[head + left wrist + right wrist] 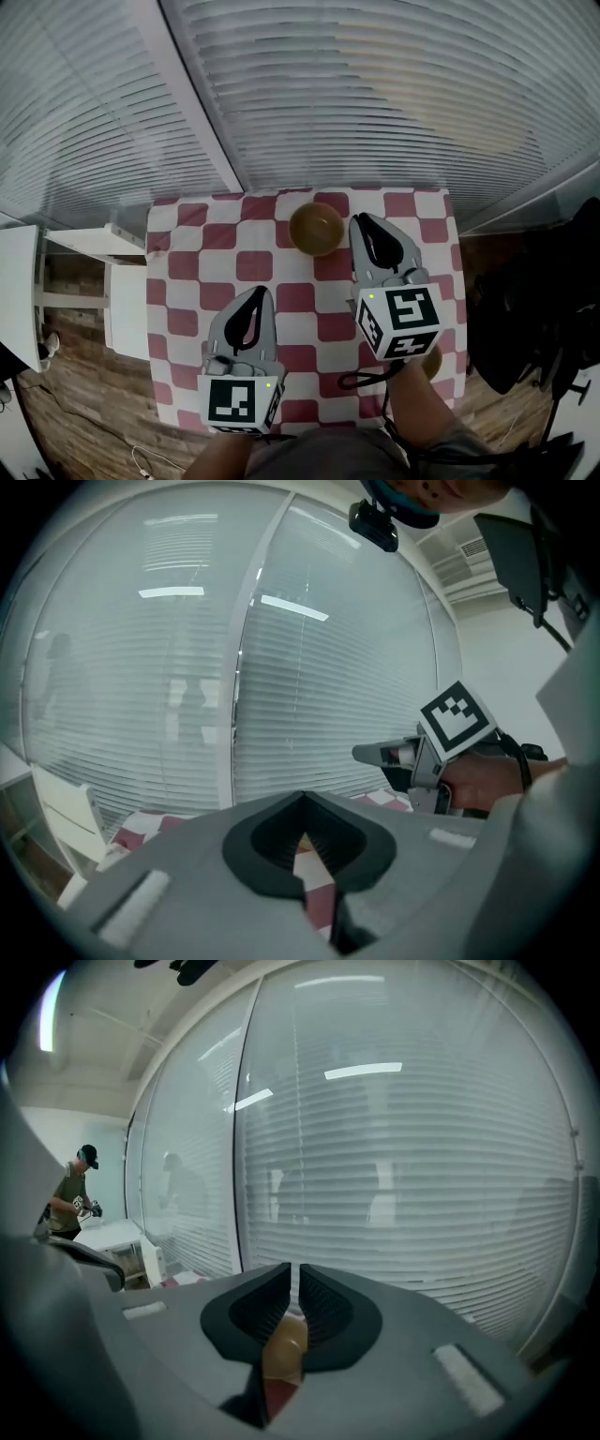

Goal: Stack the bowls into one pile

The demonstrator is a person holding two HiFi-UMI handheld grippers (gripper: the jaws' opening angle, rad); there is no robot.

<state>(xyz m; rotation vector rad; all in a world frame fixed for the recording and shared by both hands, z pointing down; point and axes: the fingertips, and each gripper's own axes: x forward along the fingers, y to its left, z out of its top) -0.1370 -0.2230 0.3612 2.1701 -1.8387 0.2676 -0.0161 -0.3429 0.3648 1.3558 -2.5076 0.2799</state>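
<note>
Nearest us, the left hand-held gripper (259,292) is clenched and empty; the right hand-held gripper (362,221) is released just beside the bowl (316,228).
We judge we are between grasps. The bowl sits at the bench's (178,281) far edge, and both grippers point forward, slightly down. Next we check the tan shape (432,362) by our right wrist, perhaps another bowl.

Soft even light; lamp reflections (364,1071) glare on glass (422,1194); fisheye-bent edges.

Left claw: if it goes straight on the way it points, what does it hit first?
Likely the checkered tablecloth: the left claw tilts down toward bare cloth. The bowl sits off to its right, out of line; depth is unclear.
</note>
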